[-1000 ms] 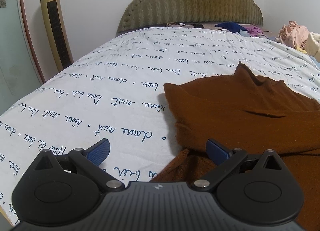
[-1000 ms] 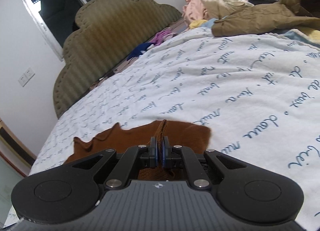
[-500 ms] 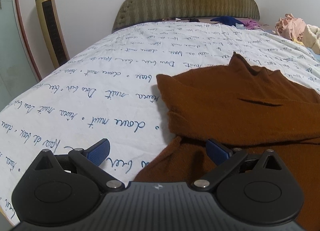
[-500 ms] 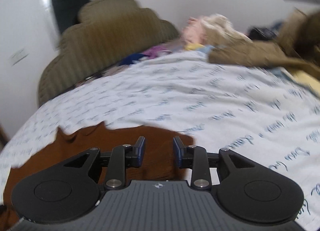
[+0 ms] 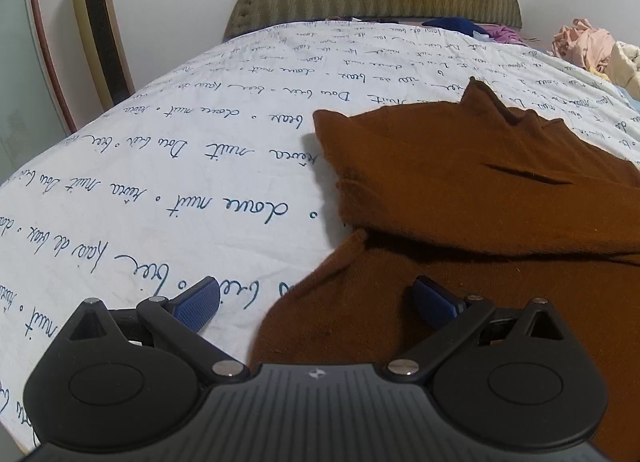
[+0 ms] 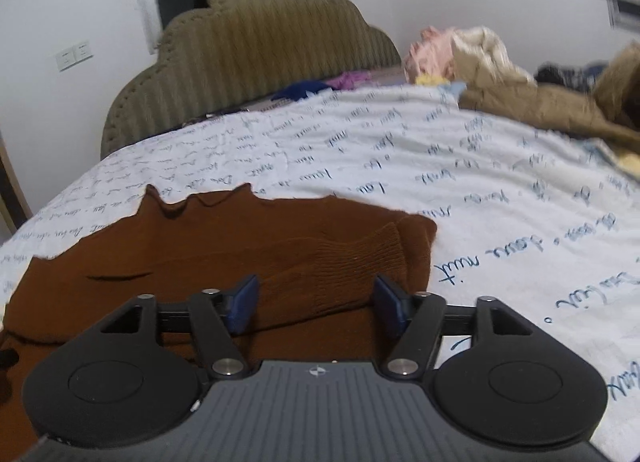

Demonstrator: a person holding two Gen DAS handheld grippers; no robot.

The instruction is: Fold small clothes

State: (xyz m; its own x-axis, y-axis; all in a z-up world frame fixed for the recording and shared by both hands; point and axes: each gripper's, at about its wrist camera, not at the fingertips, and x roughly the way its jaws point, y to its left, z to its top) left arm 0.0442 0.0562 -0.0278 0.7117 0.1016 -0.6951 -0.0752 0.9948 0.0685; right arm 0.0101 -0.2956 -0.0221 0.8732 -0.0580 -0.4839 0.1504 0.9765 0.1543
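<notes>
I am holding both claws wide open and empty, my left claw (image 5: 314, 304) straddling the near edge of the brown sweater (image 5: 480, 198) on the bed (image 5: 160, 166) and my right claw (image 6: 316, 302) bracketing its ribbed cuff (image 6: 340, 274), probably lining up the next fold.

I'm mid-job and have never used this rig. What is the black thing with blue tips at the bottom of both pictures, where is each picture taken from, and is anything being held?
Each black shape is a hand-held gripper carried by a person; there is no robot arm. A camera on each one looks forward along its two blue-padded fingers.

One picture is from the left gripper, the other from the right gripper. Both look across a bed with a white sheet printed in blue handwriting, toward a padded headboard.

A brown sweater lies partly folded on the sheet, with its ribbed cuff in front of the right gripper. Loose clothes are piled farther back.

Both grippers are open and hold nothing.
</notes>
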